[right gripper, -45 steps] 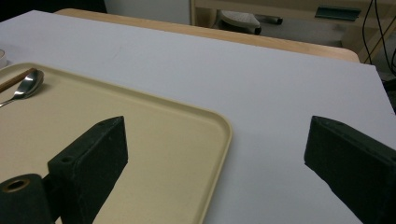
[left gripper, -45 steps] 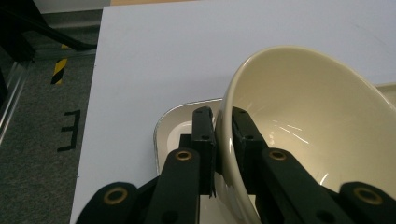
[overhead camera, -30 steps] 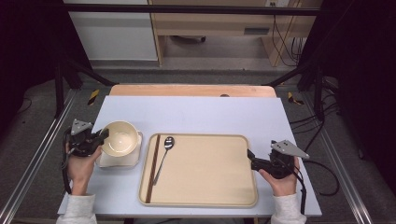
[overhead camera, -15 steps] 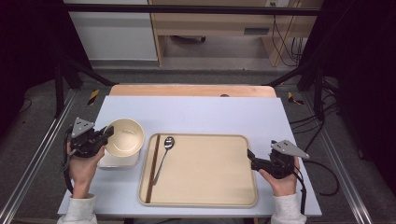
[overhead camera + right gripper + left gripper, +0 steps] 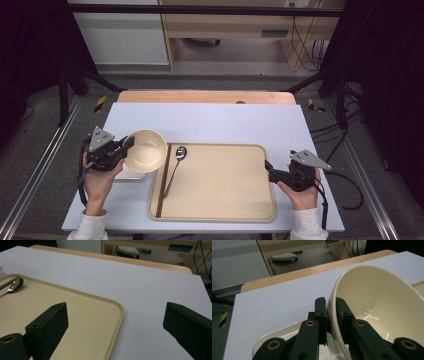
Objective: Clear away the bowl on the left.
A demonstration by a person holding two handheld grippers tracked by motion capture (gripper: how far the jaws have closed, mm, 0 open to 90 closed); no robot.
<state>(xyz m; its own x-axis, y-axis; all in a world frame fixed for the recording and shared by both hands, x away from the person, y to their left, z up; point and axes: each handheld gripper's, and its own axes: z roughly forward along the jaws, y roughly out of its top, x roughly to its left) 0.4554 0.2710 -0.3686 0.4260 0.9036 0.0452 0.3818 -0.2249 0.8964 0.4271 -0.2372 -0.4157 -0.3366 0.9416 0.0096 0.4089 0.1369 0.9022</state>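
Observation:
A cream bowl (image 5: 146, 150) hangs tilted above the table, just left of the beige tray (image 5: 220, 200). My left gripper (image 5: 127, 145) is shut on its left rim. In the left gripper view one jaw sits inside the bowl (image 5: 382, 310) and the other outside, and my left gripper (image 5: 331, 302) pinches the wall between them. A metal spoon (image 5: 176, 162) and dark chopsticks (image 5: 163, 180) lie along the tray's left side. My right gripper (image 5: 270, 172) rests at the tray's right edge. In the right gripper view my right gripper (image 5: 115, 322) stands wide open over the tray's corner (image 5: 117, 307), holding nothing.
A white square plate (image 5: 131, 173) lies on the light blue tabletop (image 5: 210, 125) under and beside the bowl; its rim (image 5: 284, 331) shows below my left jaws. A wooden strip (image 5: 205, 97) borders the far edge. The spoon (image 5: 15, 286) lies far left in the right gripper view.
My left gripper has lifted the bowl off the white plate and carried it up and to the right, toward the tray. The right gripper has stayed where it was.

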